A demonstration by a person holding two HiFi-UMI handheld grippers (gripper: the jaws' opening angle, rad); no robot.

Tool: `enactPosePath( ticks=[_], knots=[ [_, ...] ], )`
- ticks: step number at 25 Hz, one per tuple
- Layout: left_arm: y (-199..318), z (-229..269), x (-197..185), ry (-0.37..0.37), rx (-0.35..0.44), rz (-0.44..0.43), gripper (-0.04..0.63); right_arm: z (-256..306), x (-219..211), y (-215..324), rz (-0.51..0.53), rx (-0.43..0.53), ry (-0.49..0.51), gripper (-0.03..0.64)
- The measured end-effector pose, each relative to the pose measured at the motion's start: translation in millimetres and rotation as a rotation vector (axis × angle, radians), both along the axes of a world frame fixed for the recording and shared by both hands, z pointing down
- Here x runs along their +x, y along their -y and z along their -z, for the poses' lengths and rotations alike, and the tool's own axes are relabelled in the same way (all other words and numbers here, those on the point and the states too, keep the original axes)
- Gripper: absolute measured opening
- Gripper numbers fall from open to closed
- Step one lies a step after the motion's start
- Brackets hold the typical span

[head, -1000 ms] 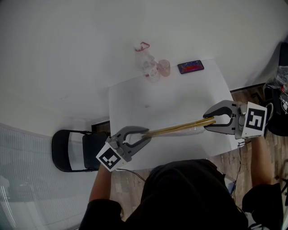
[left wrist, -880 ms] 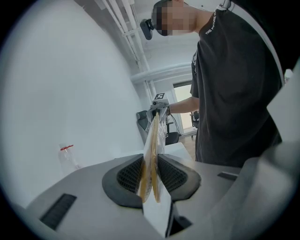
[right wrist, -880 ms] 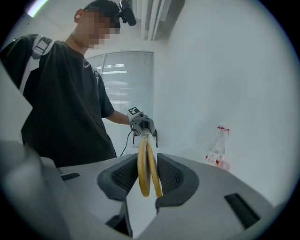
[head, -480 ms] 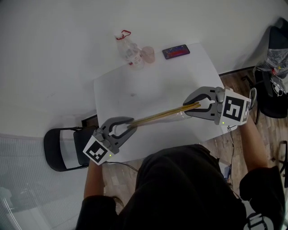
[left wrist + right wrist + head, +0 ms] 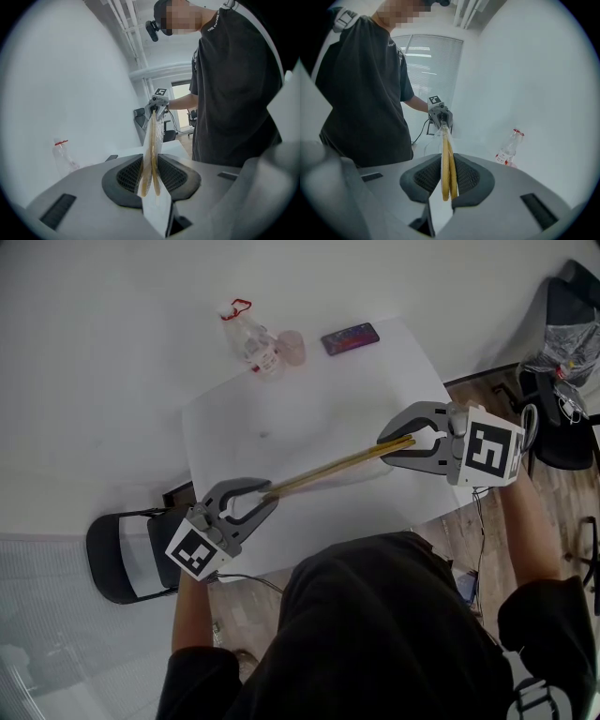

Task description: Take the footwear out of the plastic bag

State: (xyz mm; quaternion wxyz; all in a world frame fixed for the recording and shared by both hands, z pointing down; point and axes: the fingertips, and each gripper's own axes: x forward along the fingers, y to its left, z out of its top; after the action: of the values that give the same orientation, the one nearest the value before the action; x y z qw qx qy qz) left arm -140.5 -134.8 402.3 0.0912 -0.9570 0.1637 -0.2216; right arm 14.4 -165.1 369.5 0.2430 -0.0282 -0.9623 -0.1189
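Note:
A pair of flat tan slippers in a clear plastic bag (image 5: 328, 470) is stretched edge-up between both grippers, above the white table (image 5: 309, 409). My left gripper (image 5: 270, 491) is shut on the bag's near-left end; the left gripper view shows its pads clamping the tan soles (image 5: 151, 154). My right gripper (image 5: 394, 444) has just been closing and now pinches the far-right end, its pads pressed on the soles and plastic (image 5: 446, 154). Each gripper view shows the other gripper at the far end of the bag: the right gripper (image 5: 157, 105), the left gripper (image 5: 439, 115).
A clear bottle with a red cap (image 5: 248, 334), a pink cup (image 5: 292, 348) and a phone (image 5: 350, 336) sit at the table's far edge. A black chair (image 5: 122, 554) stands left of the table, and another chair (image 5: 562, 427) with a bag is on the right.
The right gripper's jaws have narrowed onto the bag's end and the gripper has rolled a little. The bag stays stretched between both grippers; the head view has shifted.

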Motion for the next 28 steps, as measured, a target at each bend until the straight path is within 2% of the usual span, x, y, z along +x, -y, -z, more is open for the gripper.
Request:
enactPosePath(
  ticks=[6,9,17,28],
  knots=[
    [4,-7,-18,-0.01,0.008,0.053,0.087,5,9,2,-0.027,0.041,-0.015,0.074],
    [10,-8,-34,-0.022,0.01,0.115,0.043,13,18,11,-0.051,0.049,0.004,0.074],
    [25,4,-63,-0.081,-0.01,0.264,0.028,39,50,30,-0.157,0.054,0.026,0.074],
    [33,18,-82,-0.12,0.021,0.307,0.026,63,82,37,-0.273,0.094,0.078,0.074]
  ],
)
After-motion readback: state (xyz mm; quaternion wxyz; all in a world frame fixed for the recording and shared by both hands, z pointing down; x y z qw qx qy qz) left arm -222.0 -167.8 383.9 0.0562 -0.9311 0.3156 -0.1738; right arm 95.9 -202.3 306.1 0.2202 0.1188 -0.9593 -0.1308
